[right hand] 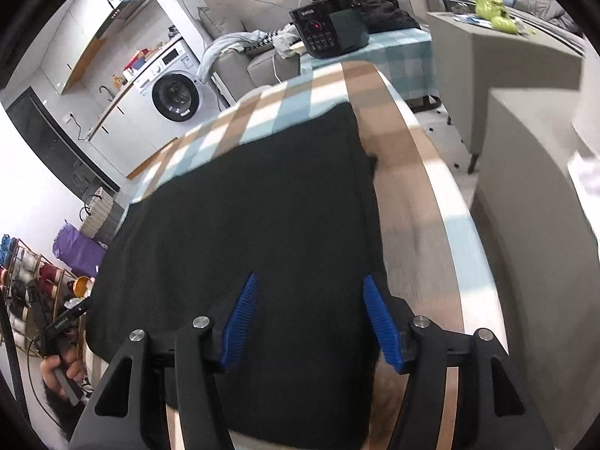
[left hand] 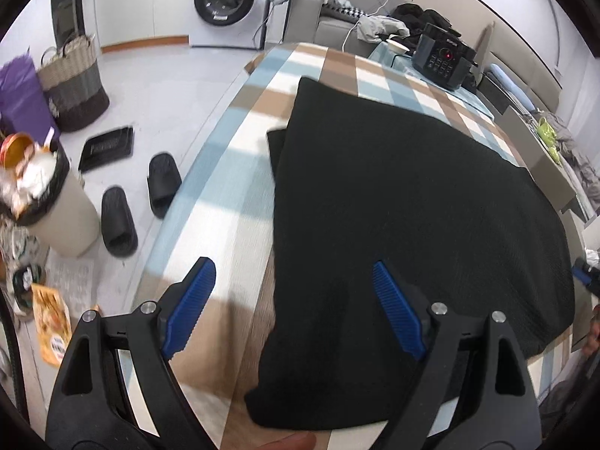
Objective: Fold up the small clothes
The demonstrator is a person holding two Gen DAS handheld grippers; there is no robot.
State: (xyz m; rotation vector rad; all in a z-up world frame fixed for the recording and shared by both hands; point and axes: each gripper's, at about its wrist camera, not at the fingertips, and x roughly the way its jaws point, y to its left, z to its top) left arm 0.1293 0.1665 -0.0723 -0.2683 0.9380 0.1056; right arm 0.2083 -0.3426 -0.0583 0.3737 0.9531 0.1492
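A: Item one: black knitted garment, folded flat [left hand: 412,202], lying on the surface under a checked cloth of blue, tan and white [left hand: 232,172]. A narrower layer shows at its far left corner, so I judge at least one fold made.

B: Left tool [left hand: 292,307]?

A: Blue ribbed pads apart, nothing clamped; it straddles the garment's near left edge, one pad over the cloth, one over the knit.

B: Right tool [right hand: 309,318]?

A: Pads apart, nothing pinched, both over the knit close to the near right edge. No earlier view to compare.

B: Method for the next fold?

A: My judgement: bring each tool to a near corner, pinch all layers together, lift level, carry to the far edge, match corners. Uneven lift would skew the stack; the knit looks soft and could sag between the tools
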